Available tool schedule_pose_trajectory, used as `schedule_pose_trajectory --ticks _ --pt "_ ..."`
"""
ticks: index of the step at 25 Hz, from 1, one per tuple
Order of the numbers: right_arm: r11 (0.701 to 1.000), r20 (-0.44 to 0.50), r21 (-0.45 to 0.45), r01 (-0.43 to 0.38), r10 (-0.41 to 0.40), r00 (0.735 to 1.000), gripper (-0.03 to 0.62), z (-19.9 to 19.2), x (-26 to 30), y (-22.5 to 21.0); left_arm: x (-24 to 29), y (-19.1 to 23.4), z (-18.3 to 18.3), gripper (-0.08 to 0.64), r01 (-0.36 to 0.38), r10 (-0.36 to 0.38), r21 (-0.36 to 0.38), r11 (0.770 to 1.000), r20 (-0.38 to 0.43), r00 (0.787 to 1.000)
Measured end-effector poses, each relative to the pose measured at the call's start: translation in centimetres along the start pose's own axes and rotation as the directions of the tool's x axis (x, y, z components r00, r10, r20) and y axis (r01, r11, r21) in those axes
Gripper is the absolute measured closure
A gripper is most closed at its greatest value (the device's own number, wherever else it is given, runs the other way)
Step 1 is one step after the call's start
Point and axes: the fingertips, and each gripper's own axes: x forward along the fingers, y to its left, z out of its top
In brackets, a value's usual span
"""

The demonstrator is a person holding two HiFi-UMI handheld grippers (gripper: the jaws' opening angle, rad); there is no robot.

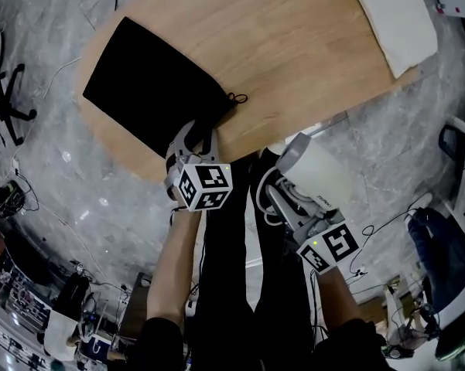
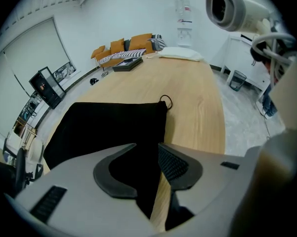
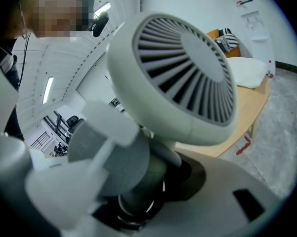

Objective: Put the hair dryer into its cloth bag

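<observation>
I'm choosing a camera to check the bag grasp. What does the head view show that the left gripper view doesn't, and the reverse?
Head view only: the right gripper shut on the hair dryer, and the person's forearms. Left gripper view only: the jaws of the left gripper standing apart, with the near corner of the black cloth bag between them. Both: the bag flat on the wooden table, its drawstring, and the dryer's white body.

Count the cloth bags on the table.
1. The black bag lies flat at the table's near left edge, its corner between the left gripper's open jaws. No second one shows, though the white pad at the far end could cover one.
</observation>
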Motion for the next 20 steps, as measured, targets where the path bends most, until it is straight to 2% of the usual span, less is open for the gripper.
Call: schedule_pose_trajectory --ticks 1,2,3,7,10,15,18,20 --pt "1.0 -0.003 -0.002 -0.003 0.003 1.0 0.37 -0.1 0.0 0.1 -0.1 0.2 0.0 0.436 -0.004 0.004 -0.001 1.0 0.001 1.0" --pt "1.0 -0.006 -0.004 -0.006 0.006 1.0 0.37 -0.1 0.0 0.2 -0.3 0.4 0.0 0.504 -0.006 0.006 -0.001 1.0 0.008 1.0" --pt "1.0 -0.008 -0.006 -0.009 0.009 1.0 0.37 -0.2 0.0 0.4 -0.7 0.6 0.2 0.528 -0.002 0.002 -0.002 1.0 0.018 1.0" --pt "1.0 -0.019 -0.01 -0.018 0.018 1.0 0.37 -0.5 0.2 0.5 -2.4 1.3 1.6 0.535 0.058 -0.056 -0.03 0.998 0.056 0.997" --pt "0.999 -0.055 -0.014 -0.032 0.031 0.998 0.37 -1.3 0.5 0.9 -3.8 1.9 2.7 0.537 0.137 -0.134 -0.037 0.99 0.072 0.988" --pt "0.997 -0.137 -0.046 -0.065 0.058 0.989 0.37 -2.7 1.1 1.3 -6.2 2.6 5.8 0.537 0.313 -0.3 -0.105 0.944 0.119 0.946" --pt "0.994 -0.194 -0.059 -0.088 0.075 0.978 0.37 -3.9 1.6 1.5 -7.3 3.3 7.3 0.537 0.355 -0.34 -0.111 0.928 0.139 0.93" --pt "0.991 -0.241 -0.072 -0.111 0.091 0.966 0.37 -4.6 2.1 1.7 -7.9 3.6 8.1 0.537 0.362 -0.344 -0.107 0.926 0.156 0.926"
